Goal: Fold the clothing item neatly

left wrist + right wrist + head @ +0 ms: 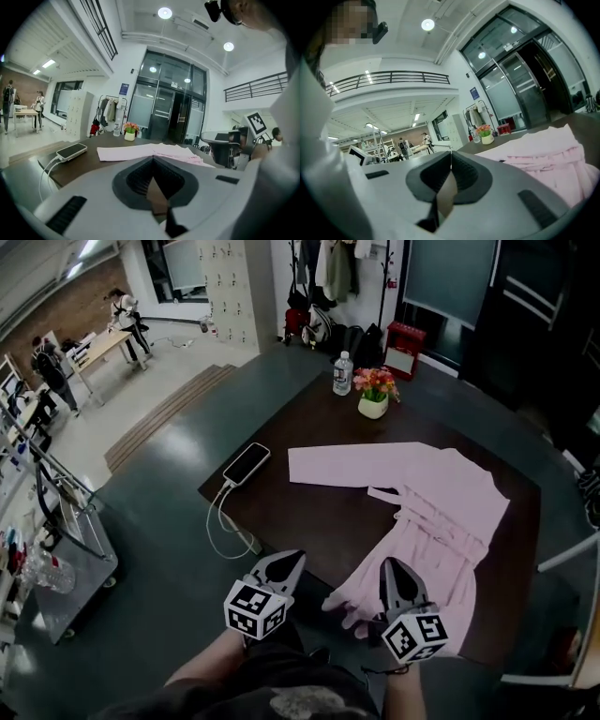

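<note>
Your pink garment (441, 507) lies spread on the counter (309, 512), probably soft, light and limp; left claw (292, 559) and right claw (390, 564) are both closed, empty, so pinch its near hem corners

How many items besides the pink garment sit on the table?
3: a phone with its cable at the left edge, a water bottle and a flower pot together at the far edge. The garment may hide others.

A phone (247, 464), water bottle (343, 373) and potted flowers (374, 393) share the table (319, 521).
</note>
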